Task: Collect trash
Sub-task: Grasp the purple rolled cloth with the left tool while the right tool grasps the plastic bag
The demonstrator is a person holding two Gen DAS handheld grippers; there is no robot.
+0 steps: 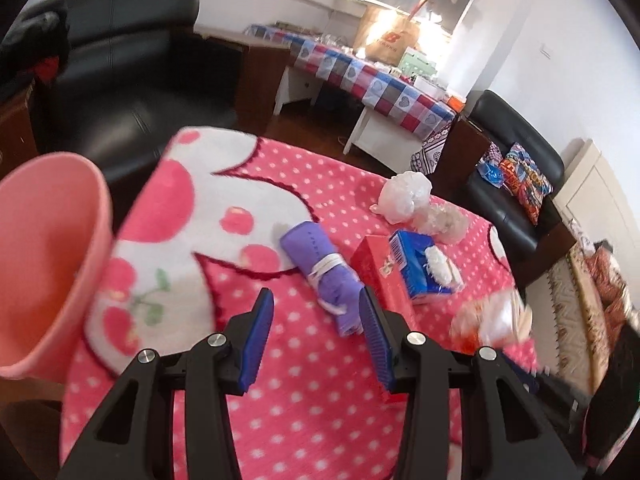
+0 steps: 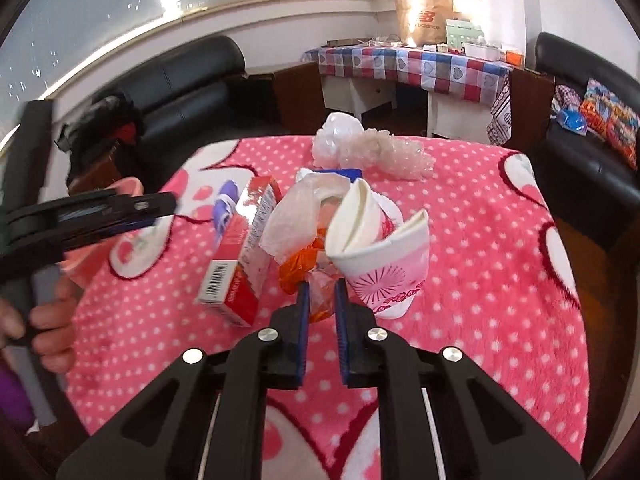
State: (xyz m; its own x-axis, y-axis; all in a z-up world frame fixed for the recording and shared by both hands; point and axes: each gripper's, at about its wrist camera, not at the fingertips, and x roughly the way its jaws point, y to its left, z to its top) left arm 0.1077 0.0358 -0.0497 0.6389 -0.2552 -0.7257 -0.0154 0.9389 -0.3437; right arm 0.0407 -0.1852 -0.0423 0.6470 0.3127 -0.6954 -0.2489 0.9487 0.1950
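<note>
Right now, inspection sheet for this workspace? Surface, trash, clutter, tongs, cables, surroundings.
Surface: table under a pink dotted blanket.
Job's things: crumpled orange wrapper; crushed paper cup; white plastic bag and clear crumpled plastic at the far edge; pink bin off the table's left edge.
Clutter: red box; blue tissue pack lying on it; rolled purple cloth.
Tongs: left tongs open, empty, near the cloth; right tongs shut on the wrapper.
Cables: nothing seen.
Surroundings: black sofas; side table with checked cloth.
</note>
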